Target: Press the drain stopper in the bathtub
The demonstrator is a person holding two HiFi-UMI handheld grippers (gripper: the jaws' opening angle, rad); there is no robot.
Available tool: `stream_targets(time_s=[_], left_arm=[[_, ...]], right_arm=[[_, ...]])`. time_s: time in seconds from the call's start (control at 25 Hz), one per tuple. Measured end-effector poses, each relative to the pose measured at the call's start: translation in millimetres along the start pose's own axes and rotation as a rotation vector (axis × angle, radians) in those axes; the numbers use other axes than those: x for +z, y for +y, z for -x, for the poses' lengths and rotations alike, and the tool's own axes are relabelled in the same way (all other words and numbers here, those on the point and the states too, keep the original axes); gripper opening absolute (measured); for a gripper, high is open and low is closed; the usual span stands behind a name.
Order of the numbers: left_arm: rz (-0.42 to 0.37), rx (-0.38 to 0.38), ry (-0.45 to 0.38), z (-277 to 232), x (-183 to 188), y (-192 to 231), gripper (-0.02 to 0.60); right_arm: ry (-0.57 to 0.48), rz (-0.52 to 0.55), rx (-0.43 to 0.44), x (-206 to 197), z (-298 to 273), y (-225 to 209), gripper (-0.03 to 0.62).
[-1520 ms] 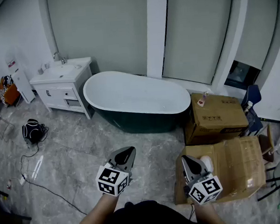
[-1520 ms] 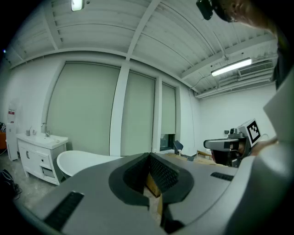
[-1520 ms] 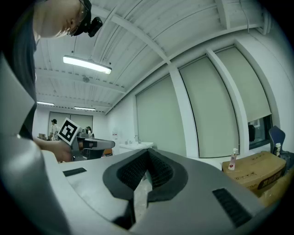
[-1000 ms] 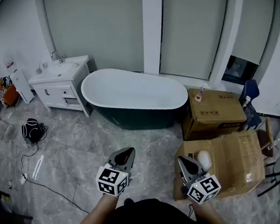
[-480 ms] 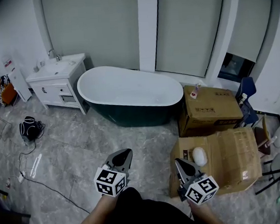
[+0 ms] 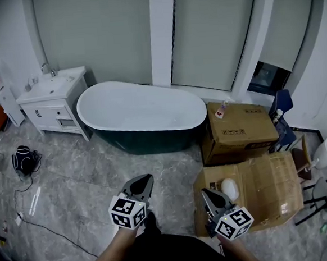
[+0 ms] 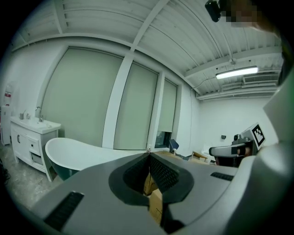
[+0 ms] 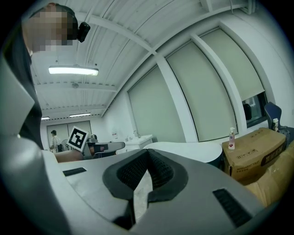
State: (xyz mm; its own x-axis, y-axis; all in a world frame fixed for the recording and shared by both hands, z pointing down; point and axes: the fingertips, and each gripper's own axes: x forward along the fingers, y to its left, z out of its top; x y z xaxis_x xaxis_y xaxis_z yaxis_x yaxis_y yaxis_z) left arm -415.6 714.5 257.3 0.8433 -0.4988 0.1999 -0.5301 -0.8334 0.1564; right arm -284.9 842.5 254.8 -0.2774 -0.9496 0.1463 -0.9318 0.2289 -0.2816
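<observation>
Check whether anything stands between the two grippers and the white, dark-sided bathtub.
Nothing visible does. Only bare grey marble floor lies between the left gripper, the right gripper and the white, dark-sided bathtub. The brown cardboard boxes sit off to the right. The drain stopper is not visible.

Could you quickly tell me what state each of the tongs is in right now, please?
Left tongs: closed, holding nothing.
Right tongs: closed, holding nothing.
</observation>
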Motion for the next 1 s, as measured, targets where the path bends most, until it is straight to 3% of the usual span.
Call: stream_targets(time_s=[0.36,0.72,1.0], left_arm=[[-0.019,-0.033,-0.003,-78,41,96,0.015],[0.029,0.041,0.017,-86,44,217,0.015],[0.006,0.022,0.018,-99,54,260,0.015]], right_arm=[[0.042,-0.010,0.029,27,-132,-28,0.014],[0.083,-0.014,0.074,32,-257,-23,0.014],[0.047,-0.024,0.016,49,-300,-40,0.014]])
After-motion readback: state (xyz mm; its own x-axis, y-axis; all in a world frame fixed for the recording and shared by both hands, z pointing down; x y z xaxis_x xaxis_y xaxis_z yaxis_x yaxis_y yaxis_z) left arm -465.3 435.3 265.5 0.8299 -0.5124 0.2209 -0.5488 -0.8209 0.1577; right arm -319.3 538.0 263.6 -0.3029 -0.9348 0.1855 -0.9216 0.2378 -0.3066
